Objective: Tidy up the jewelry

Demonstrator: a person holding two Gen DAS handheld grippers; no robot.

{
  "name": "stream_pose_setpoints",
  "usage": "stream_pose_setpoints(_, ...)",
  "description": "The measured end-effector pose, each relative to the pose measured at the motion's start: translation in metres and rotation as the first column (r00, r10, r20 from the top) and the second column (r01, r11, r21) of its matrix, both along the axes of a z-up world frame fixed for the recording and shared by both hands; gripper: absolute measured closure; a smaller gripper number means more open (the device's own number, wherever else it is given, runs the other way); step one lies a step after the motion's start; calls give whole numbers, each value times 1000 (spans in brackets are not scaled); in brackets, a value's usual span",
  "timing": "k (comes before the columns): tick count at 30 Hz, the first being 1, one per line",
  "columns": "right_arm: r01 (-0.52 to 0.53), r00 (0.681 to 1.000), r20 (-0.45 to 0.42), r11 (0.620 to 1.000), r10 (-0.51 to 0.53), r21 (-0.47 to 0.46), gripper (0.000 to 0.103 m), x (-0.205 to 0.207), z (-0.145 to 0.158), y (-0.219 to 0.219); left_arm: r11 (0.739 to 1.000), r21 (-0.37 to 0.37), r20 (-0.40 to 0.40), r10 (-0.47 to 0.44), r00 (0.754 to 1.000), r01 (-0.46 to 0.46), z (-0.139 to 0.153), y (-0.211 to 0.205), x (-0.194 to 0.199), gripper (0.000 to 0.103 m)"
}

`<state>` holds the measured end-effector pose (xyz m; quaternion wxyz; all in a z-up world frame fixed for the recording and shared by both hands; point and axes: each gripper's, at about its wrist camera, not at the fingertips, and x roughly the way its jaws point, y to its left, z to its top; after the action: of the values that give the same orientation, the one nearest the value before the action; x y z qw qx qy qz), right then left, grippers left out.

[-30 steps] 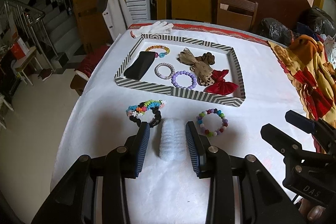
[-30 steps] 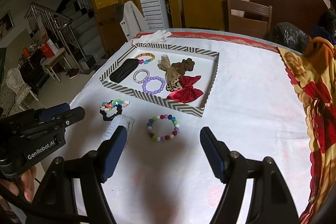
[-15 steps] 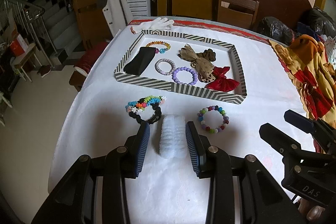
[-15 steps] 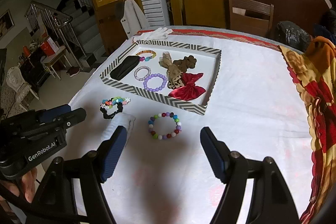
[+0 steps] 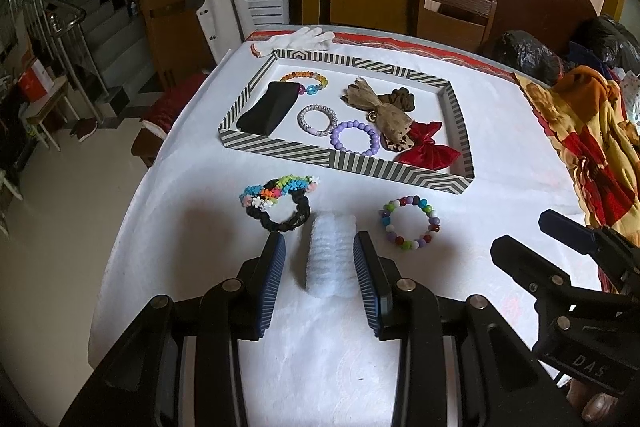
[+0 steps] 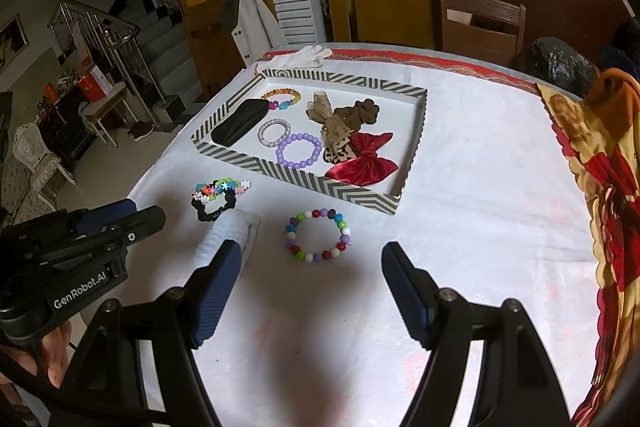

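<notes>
A white fluffy band [image 5: 330,255] lies on the white tablecloth between the pads of my left gripper [image 5: 318,243]. The pads stand a little apart from it, so this gripper is open. Beside the band lie a flower-bead bracelet [image 5: 280,189] on a black scrunchie [image 5: 286,223] and a multicoloured bead bracelet [image 5: 429,234]. My right gripper [image 6: 310,247] hangs open and empty above that bead bracelet [image 6: 320,214]. The striped tray [image 5: 340,161] beyond holds a black pouch [image 5: 268,107], a purple bracelet [image 5: 354,139], other bracelets and a red bow [image 5: 424,147].
A white glove [image 5: 300,39] lies at the table's far edge. A patterned cloth [image 5: 592,131] covers the right side. Wooden chairs [image 5: 456,11] and black bags [image 5: 524,53] stand behind the table. The table's left edge drops to the floor near a staircase.
</notes>
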<state>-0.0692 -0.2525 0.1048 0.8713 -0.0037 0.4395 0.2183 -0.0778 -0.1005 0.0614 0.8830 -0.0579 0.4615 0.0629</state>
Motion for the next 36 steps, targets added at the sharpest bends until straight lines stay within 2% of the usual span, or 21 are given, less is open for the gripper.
stream_pose_setpoints(17,-6,1000,-28,1000,6,-6,27,3,-7,2,1000,-16,-25,-5,1000,5,-8,1,1,60)
stream_pose_setpoints(26,-10,999,-50,1000,9,-13,27,9,-17,3,1000,-27,-64,-3,998,2,-19,8,4,60)
stream_pose_setpoints(36,9,989,-149,1000,-13,-25,27,24,-60,-3,988,-152,-152,-18,988,-5,-43,33,5,60)
